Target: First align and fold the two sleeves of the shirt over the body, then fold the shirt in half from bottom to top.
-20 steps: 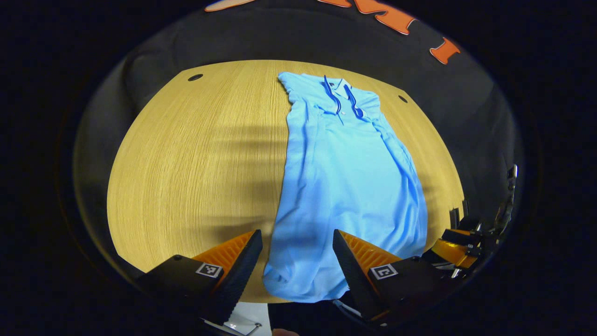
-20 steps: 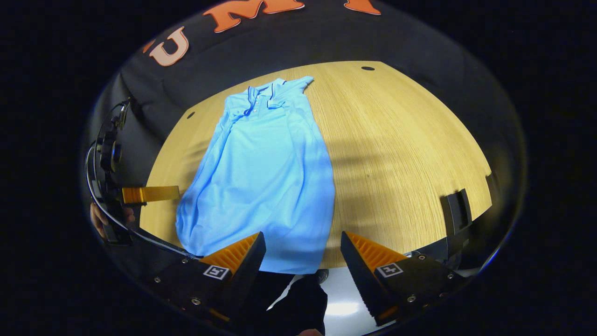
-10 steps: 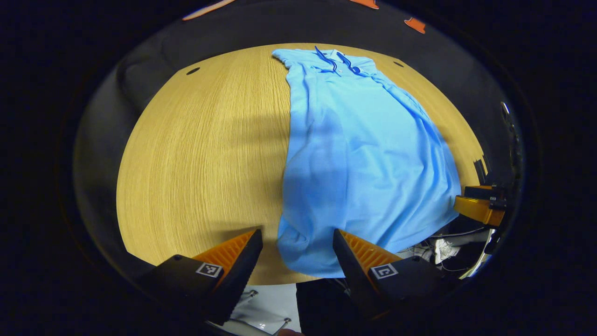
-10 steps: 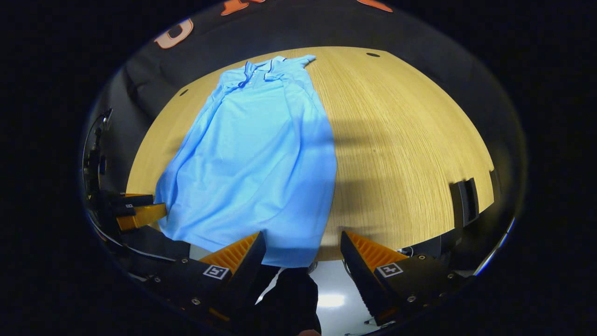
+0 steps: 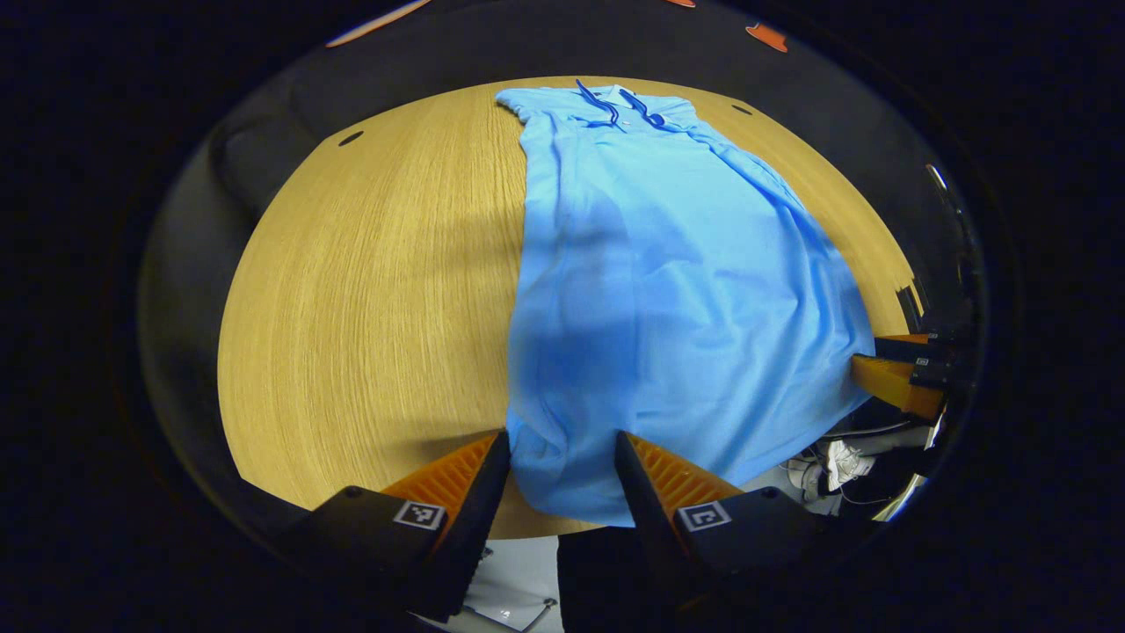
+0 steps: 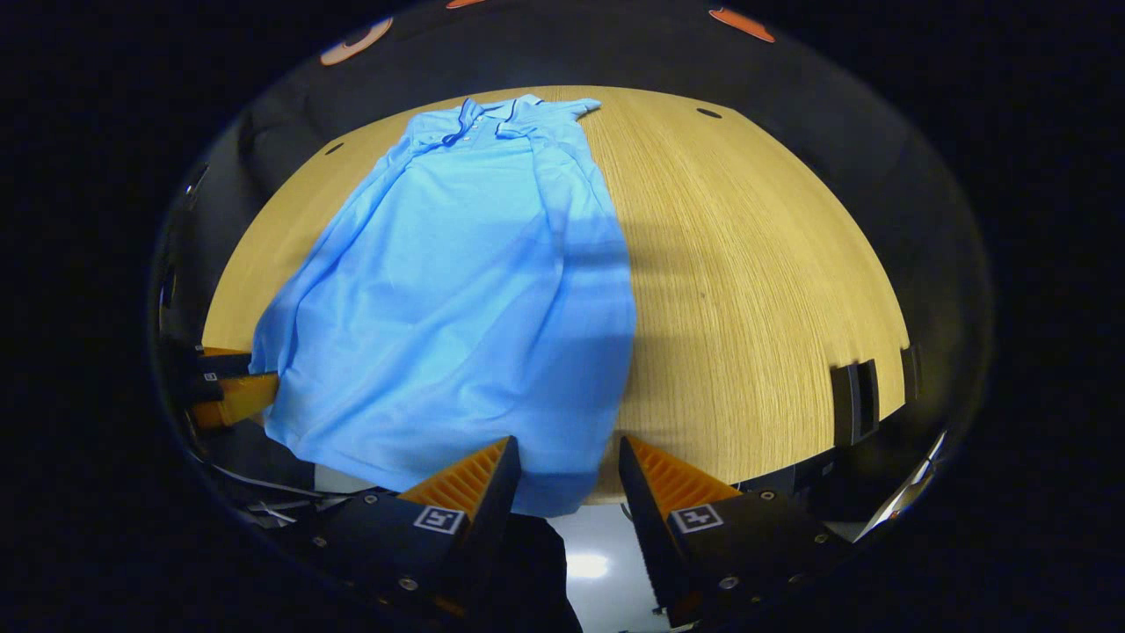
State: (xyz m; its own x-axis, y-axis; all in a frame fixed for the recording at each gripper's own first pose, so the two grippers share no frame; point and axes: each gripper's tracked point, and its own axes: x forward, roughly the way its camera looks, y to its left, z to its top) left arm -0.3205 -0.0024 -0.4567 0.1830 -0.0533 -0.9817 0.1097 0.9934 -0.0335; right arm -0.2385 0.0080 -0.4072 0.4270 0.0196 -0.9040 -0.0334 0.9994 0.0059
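Note:
A light blue polo shirt (image 5: 668, 264) lies flat on the wooden table (image 5: 369, 290), collar (image 5: 615, 97) at the far end, both sleeves folded in over the body. My left gripper (image 5: 558, 457) is open at the near hem, its jaws narrowed with the hem's left corner between them. In the right gripper view the same shirt (image 6: 457, 264) runs away from my right gripper (image 6: 569, 462), also open and narrowed around the hem's right corner. Each view shows the other gripper at the opposite corner: the right gripper (image 5: 896, 378) and the left gripper (image 6: 233, 396).
The near hem hangs a little over the table's front edge, with pale floor (image 6: 584, 563) below. A black clamp (image 6: 852, 400) sits on the table's right edge. Small holes (image 5: 350, 138) mark the far corners. Bare wood (image 6: 756, 290) flanks the shirt.
Both grippers have dropped and moved in on the near hem corners. Their jaws have narrowed around the fabric, the right more than the left. The shirt itself lies unchanged.

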